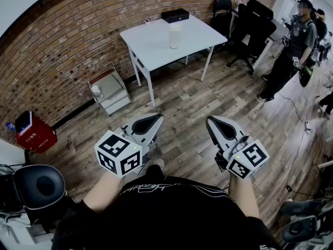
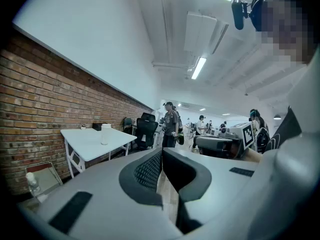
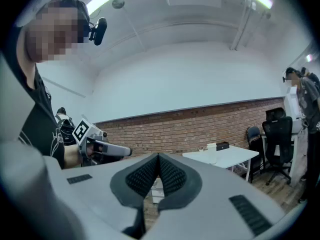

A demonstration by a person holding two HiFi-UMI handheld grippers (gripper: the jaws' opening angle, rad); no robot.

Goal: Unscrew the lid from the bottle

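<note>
- Two tools are held out side by side in front of the person's body, over the wooden floor point(image 1: 218, 95). A marker cube sits at the rear of each.
- The left tool point(image 1: 157, 119) has its jaws closed together with nothing between them. Its own view shows the tips point(image 2: 161, 152) meeting and only floor beyond.
- The right tool point(image 1: 210, 122) has its jaws fully closed and is likewise empty. The ribbed pads point(image 3: 150, 174) press against each other.
- Both tools are well apart from the table point(image 1: 151, 43), and neither touches any object.
- At floor level on the left, a red crate point(image 1: 35, 134) sits near the wall. Further along, a low grey-white unit point(image 1: 110, 91) stands against the brick wall point(image 1: 78, 40).
- The white table stands further on, with one side against the brick wall.
- The bottle point(image 1: 175, 35) stands upright near the middle of the table. It is pale, and the lid point(image 1: 175, 26) is on top of it.
- A black box point(image 1: 175, 15) sits at the table's far edge, close to the wall and behind the bottle.
- Black office chairs point(image 1: 252, 25) stand to the right of the table.
- A person point(image 1: 291, 53) stands beyond the chairs at the far right.
</note>
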